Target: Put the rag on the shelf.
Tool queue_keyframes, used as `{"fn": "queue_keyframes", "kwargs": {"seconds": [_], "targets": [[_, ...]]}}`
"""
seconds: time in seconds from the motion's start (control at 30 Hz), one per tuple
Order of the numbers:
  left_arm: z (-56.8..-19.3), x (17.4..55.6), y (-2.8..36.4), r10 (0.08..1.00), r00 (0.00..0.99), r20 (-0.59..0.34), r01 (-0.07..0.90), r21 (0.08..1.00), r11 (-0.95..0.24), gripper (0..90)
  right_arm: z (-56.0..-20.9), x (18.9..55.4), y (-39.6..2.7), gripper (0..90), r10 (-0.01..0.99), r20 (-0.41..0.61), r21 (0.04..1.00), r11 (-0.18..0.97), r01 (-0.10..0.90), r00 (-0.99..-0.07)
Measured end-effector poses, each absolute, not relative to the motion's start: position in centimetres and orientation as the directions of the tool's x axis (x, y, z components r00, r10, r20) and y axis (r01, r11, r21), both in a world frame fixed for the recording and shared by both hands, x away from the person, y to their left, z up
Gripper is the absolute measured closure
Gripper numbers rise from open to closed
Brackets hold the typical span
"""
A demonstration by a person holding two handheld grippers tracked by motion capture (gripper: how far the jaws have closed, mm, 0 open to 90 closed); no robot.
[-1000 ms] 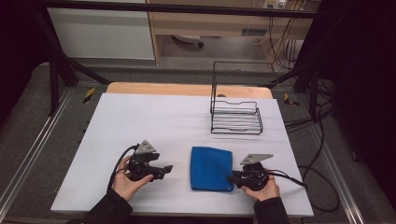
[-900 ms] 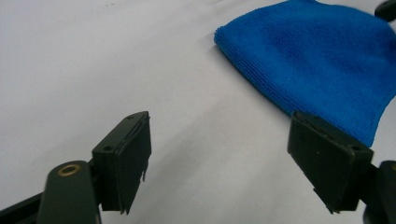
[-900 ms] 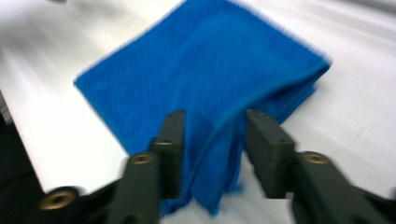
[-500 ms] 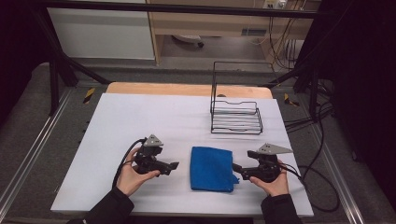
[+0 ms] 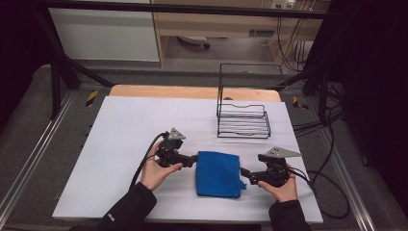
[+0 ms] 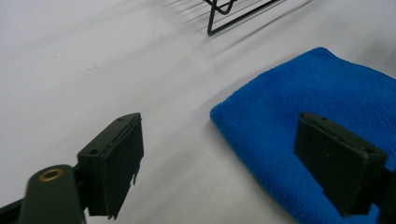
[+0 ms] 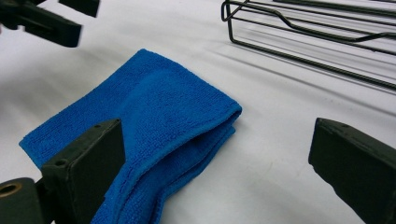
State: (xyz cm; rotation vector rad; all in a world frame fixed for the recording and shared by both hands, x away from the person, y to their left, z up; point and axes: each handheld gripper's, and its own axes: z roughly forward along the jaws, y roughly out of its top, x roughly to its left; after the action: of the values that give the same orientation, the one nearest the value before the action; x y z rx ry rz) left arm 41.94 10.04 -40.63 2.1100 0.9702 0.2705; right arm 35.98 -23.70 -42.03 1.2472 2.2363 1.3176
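Folded blue microfibre cloth (image 5: 218,173) flat on white table (image 5: 125,134), near-centre. Both grippers moved in vs 1 s ago: left gripper (image 5: 194,159) & right gripper (image 5: 243,173) at its edges, jaws apart, nothing held. Prob. grasp next.

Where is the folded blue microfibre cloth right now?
In the high view the folded blue microfibre cloth lies flat on the white table near its front edge, between the left gripper and right gripper, nearer than the black wire rack.
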Motion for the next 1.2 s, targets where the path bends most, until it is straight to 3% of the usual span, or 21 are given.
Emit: {"fn": "queue_keyframes", "kwargs": {"seconds": [0.27, 0.8, 1.2], "targets": [[-42.5, 43.4, 8.0, 0.723, 0.676, -0.146, 0.586, 0.702, -0.406, 28.7, -42.1, 36.0, -23.7, 4.8, 0.782, 0.184, 0.809, 0.223, 0.544, -0.595], [-44.2, 44.2, 7.1, 0.719, 0.668, -0.192, 0.634, 0.653, -0.414, 69.3, -42.3, 36.9, -23.8, 14.8, 0.783, 0.223, 0.793, 0.201, 0.575, -0.581], [-44.5, 43.9, 6.9, 0.706, 0.683, -0.187, 0.625, 0.649, -0.433, 80.3, -43.5, 40.2, -22.4, 34.3, 0.804, 0.208, 0.755, 0.231, 0.614, -0.557]]}}
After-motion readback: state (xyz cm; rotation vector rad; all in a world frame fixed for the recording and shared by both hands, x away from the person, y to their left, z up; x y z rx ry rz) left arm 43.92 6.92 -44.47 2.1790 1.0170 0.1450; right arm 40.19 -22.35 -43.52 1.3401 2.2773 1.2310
